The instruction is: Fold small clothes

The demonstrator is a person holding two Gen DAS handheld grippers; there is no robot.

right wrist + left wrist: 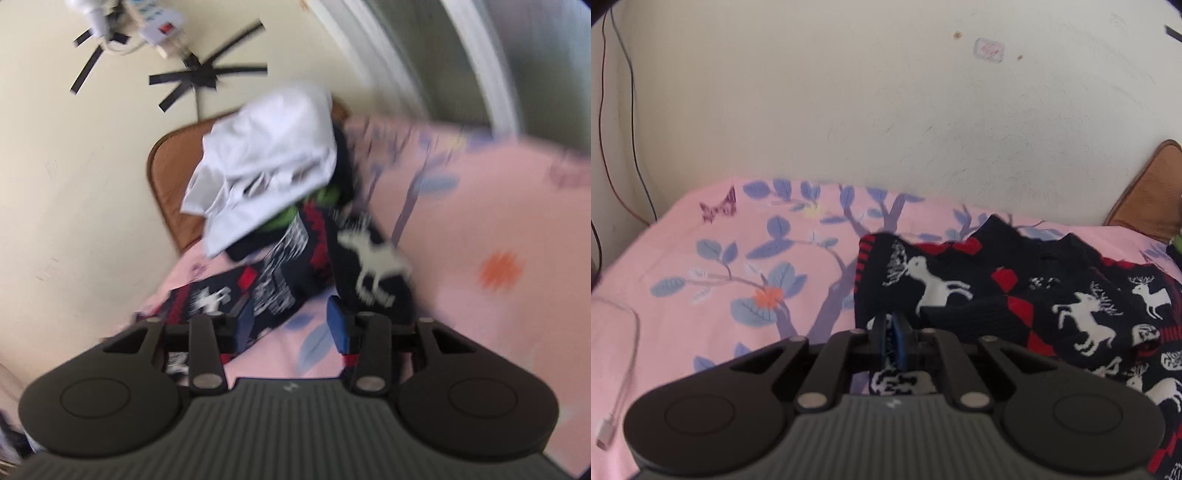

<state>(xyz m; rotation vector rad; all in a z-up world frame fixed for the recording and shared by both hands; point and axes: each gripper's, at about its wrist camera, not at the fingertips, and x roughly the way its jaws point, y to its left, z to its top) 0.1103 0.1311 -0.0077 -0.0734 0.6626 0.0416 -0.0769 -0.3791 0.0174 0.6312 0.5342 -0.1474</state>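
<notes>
A bed covered by a pink sheet [701, 266] printed with blue leaves and branches is set against a cream wall [849, 92]. Thin cables [613, 110] are seen running down the wall at the far left, and a white cable [624, 369] lies on the sheet near the left edge. A brown cushion [1152, 192] is propped in the right corner.

The task's garment, a dark sweater [1015, 295] patterned with white reindeer and red shapes, is spread in loose folds on the right half of the sheet. The left gripper [892, 332] is pressed together on a lifted edge of that sweater, its blue pads nearly touching with cloth between them.

Only in the right wrist view, which is blurred, are a power strip [162, 27] and strips of black tape [207, 74] shown on the wall, along with a pile of white clothes [269, 158] stacked over green and dark fabric near the cushion. The right gripper [291, 325] is seen spread wide, with the sweater draped beside both fingers and bare sheet between them.
</notes>
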